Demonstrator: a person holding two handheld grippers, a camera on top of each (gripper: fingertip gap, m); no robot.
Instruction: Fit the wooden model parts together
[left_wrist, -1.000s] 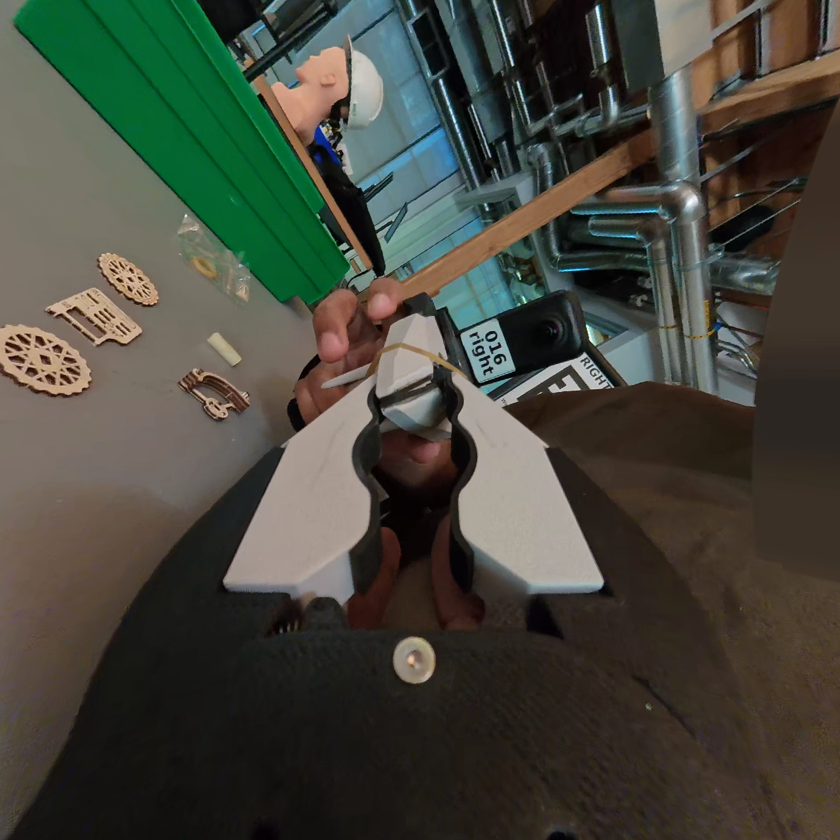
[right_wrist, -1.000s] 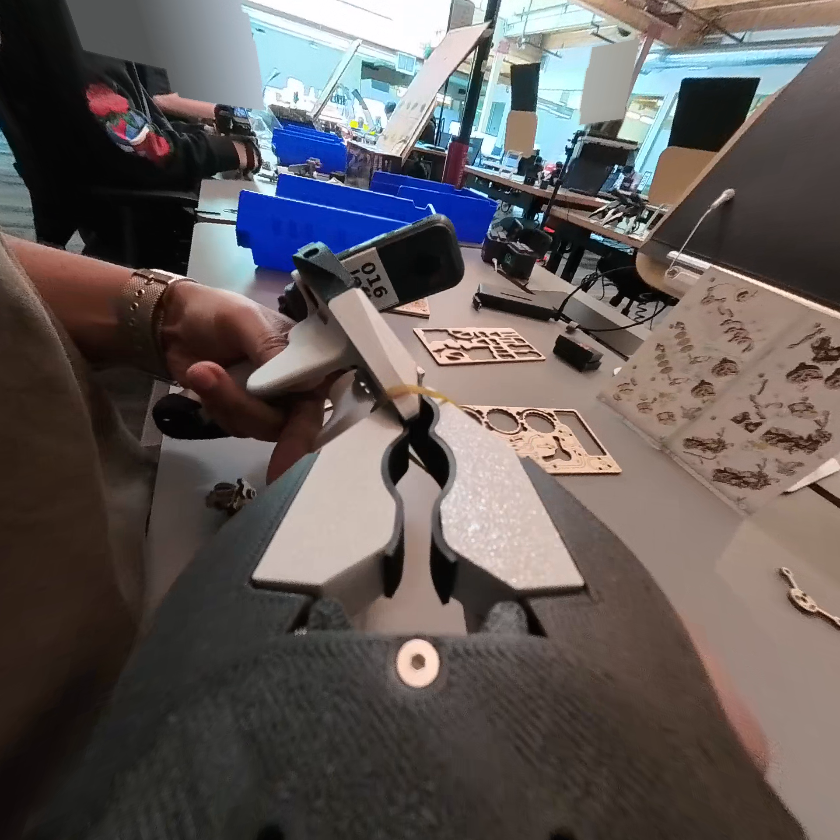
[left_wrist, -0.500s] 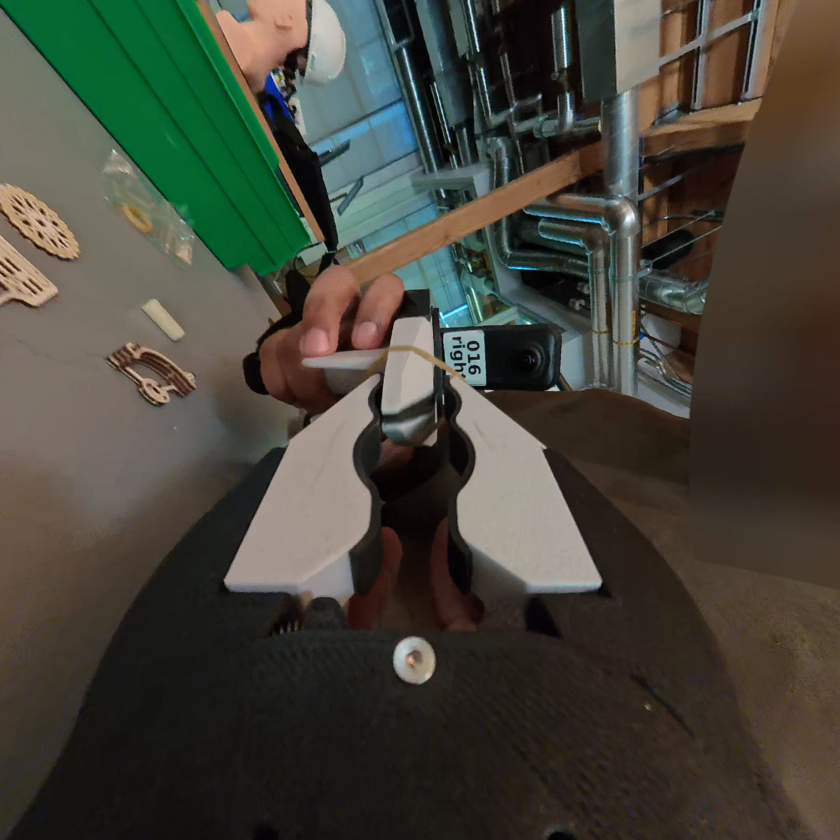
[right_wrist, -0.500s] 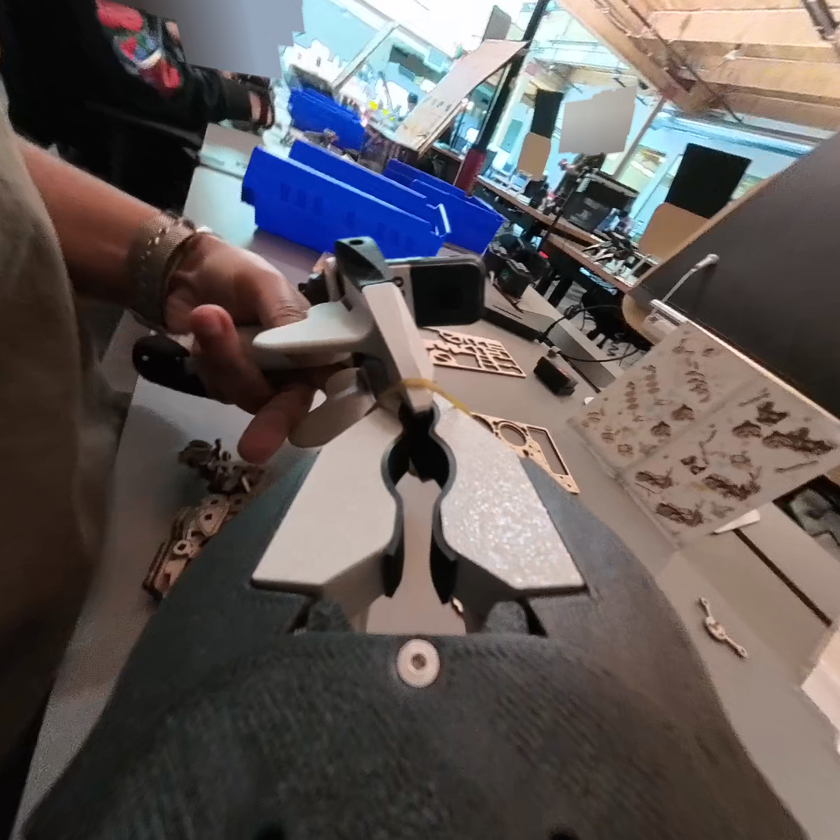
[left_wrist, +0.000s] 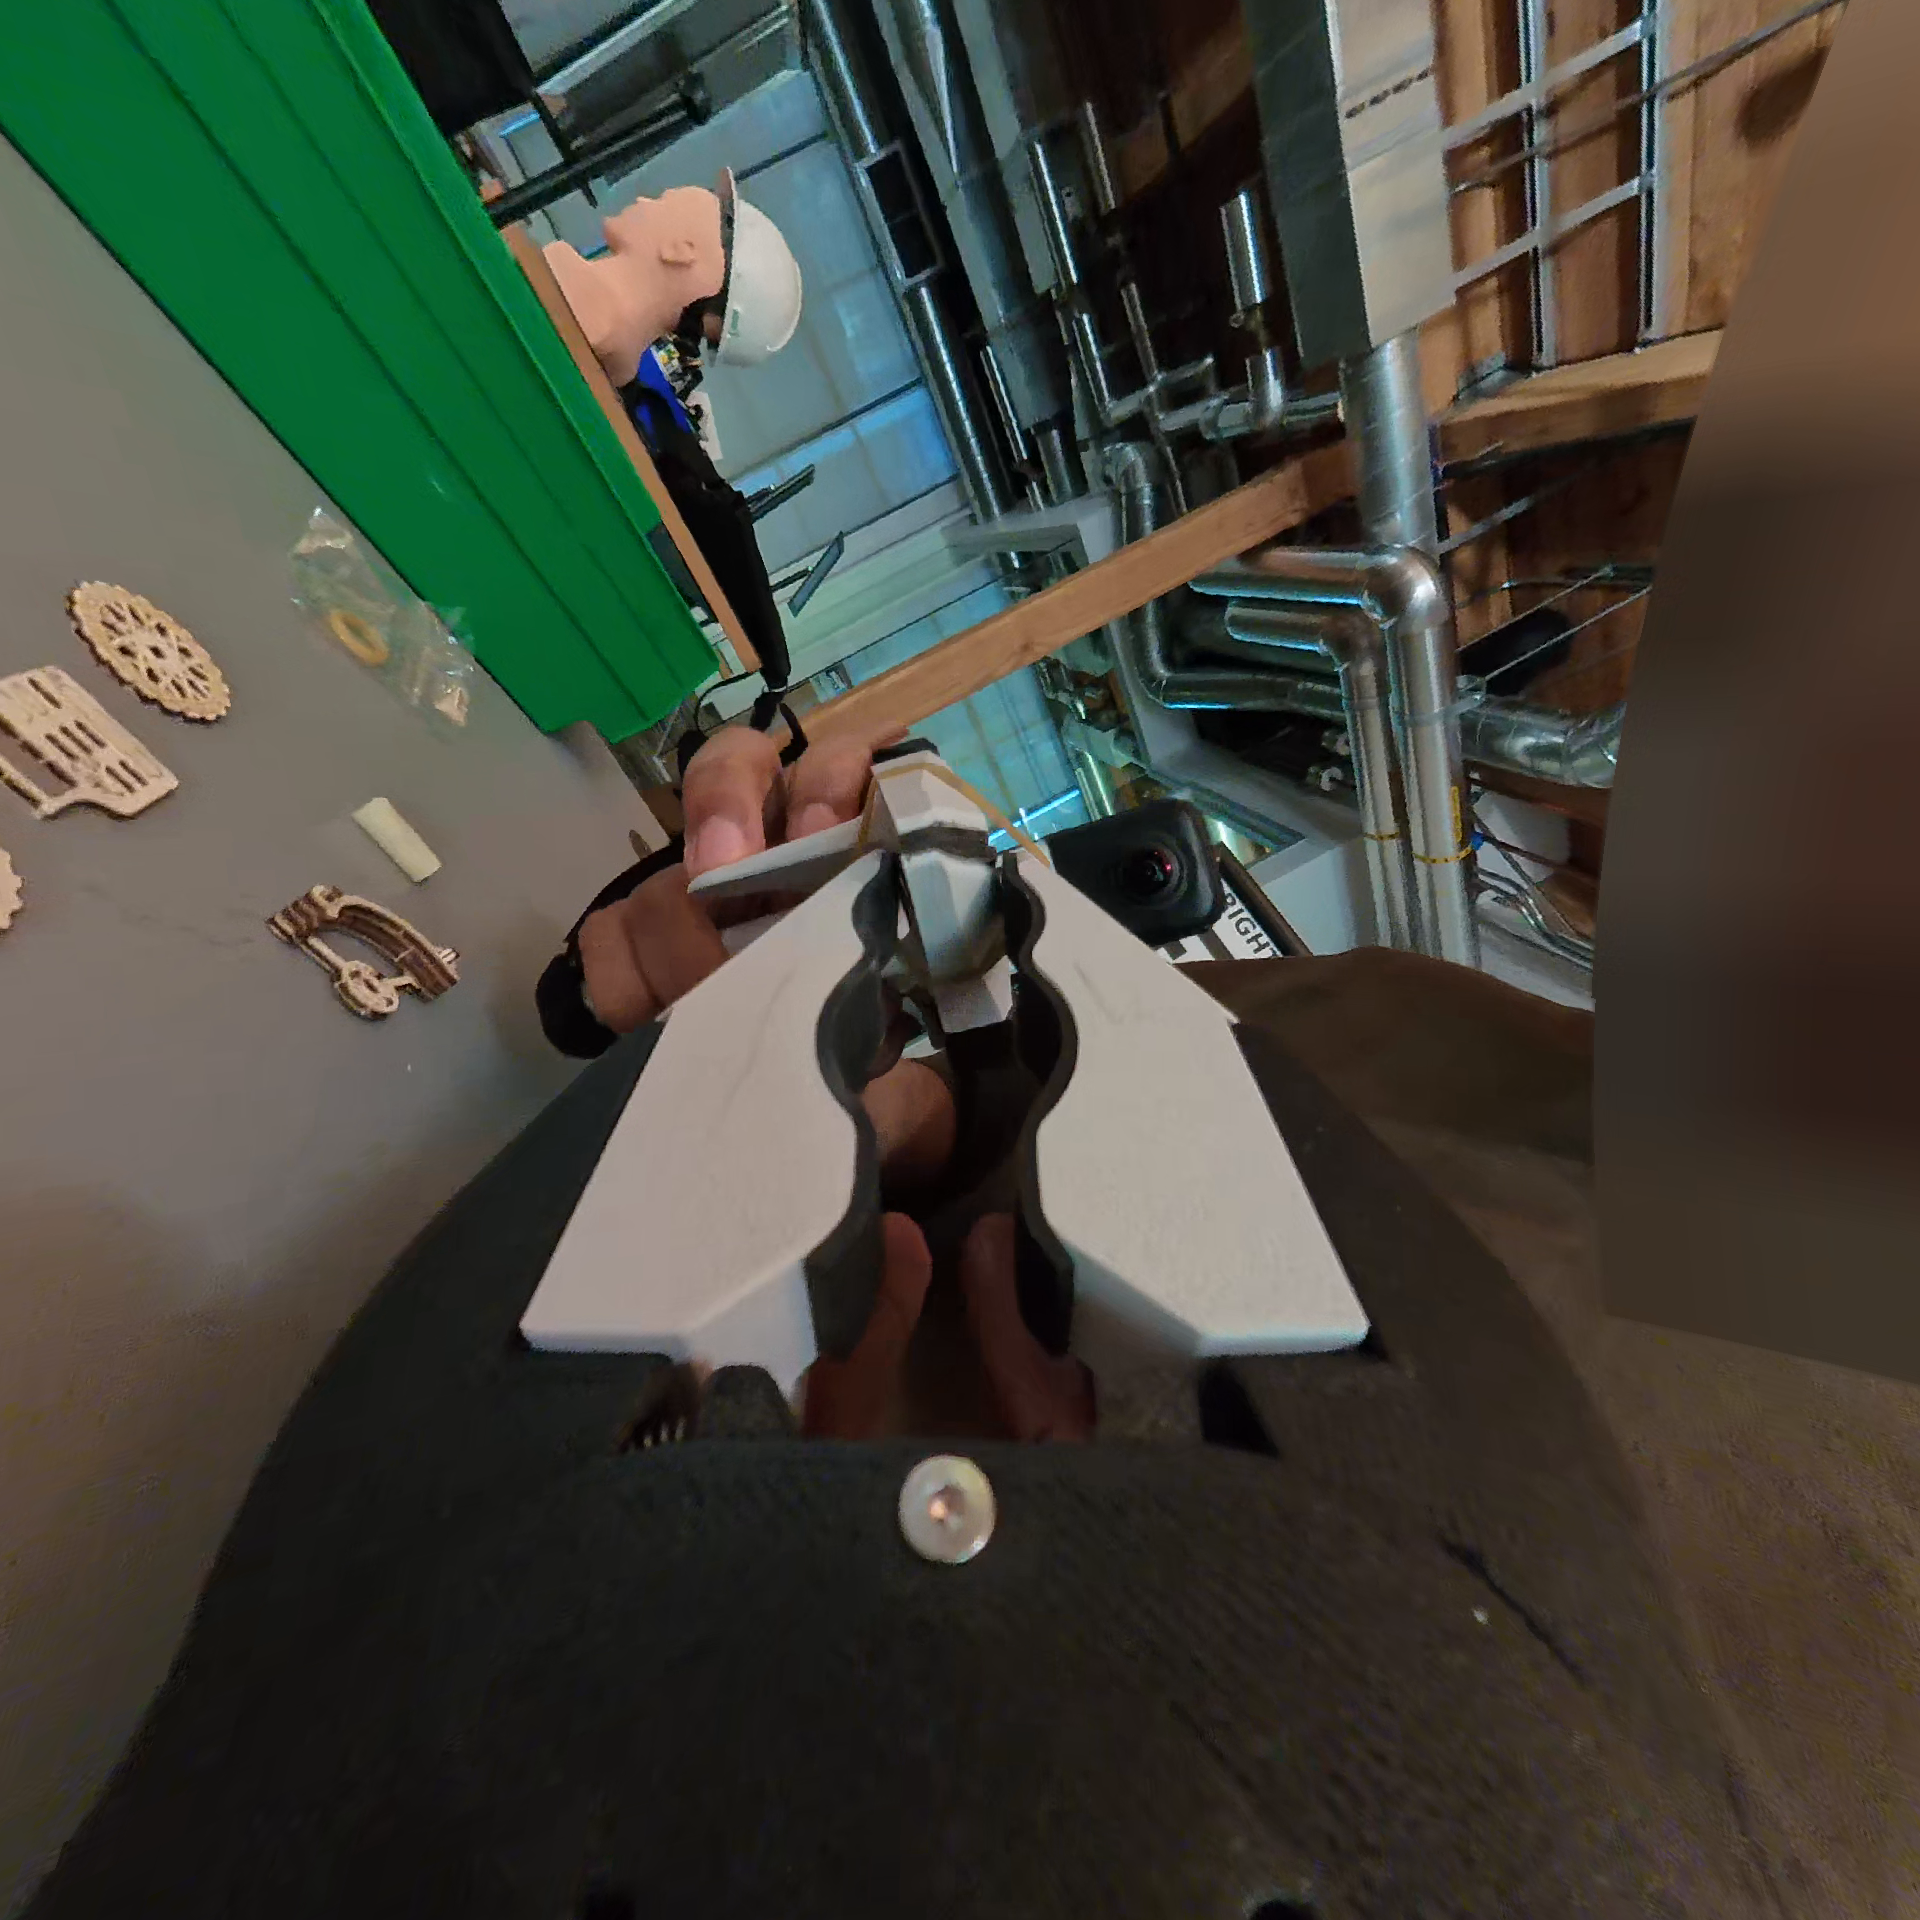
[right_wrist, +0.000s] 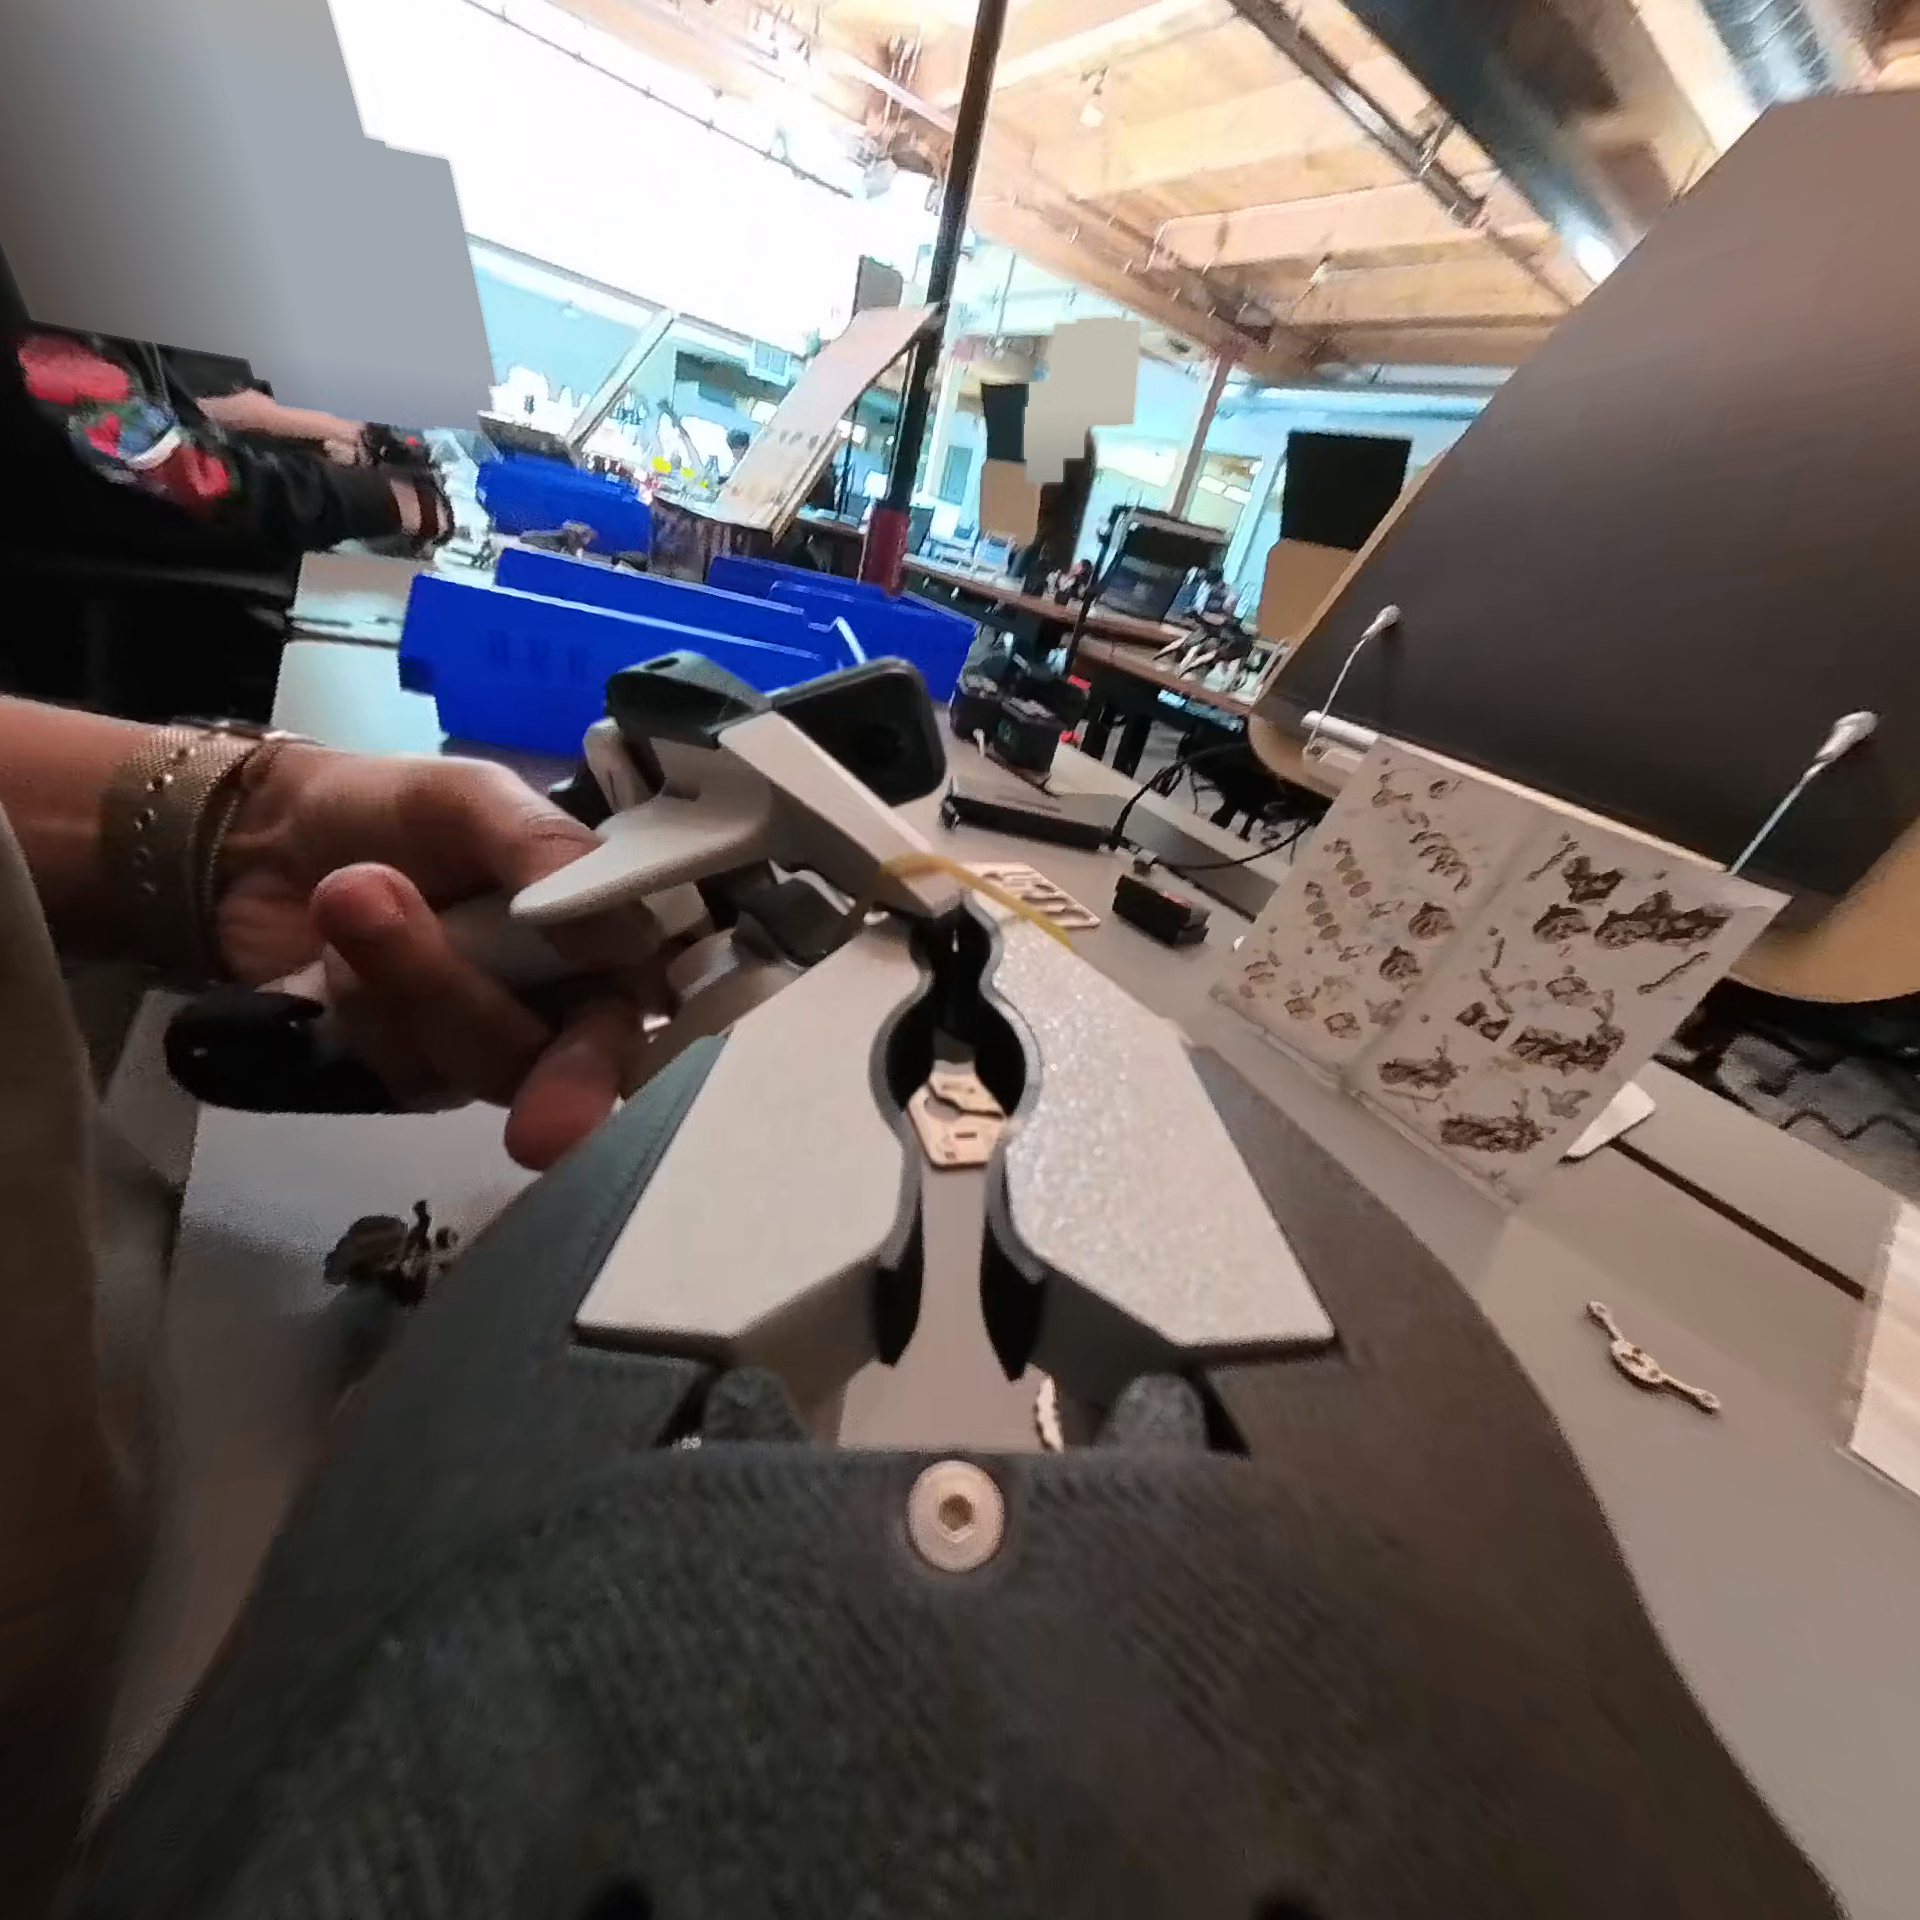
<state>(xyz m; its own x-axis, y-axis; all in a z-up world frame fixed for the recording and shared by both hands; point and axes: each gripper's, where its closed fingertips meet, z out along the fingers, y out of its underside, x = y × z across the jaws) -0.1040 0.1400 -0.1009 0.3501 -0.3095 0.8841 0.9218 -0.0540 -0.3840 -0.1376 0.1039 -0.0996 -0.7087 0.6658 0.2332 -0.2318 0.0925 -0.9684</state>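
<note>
So far, little fitted work can be seen. In the left wrist view the tabletop carries loose parts at the left: a wooden gear, a slotted plate, a clear bag and a white peg. Near them lies a layered wooden piece, the one thing there that looks already joined.

Further right, the right hand is seen. The left tongs are held off the tabletop, narrow, with the nose of the other gripper lodged between their tips. Whether it is squeezed cannot be told. A yellow band is looped over that nose.

In the right wrist view a left hand is shown at the left, with a dark assembled bit below it. The right tongs are closed at the tip, meeting the left tongs. Whether anything thin is pinched there cannot be told.

Only this view shows a pale wooden part through the gap behind the tips; whether it is held or lying below cannot be told. Also shown only here are an emptied cut sheet, a picture sheet propped upright and a small lever at the far right.

Most parts are judged to be still unjoined, so much of the fitting is left.
</note>
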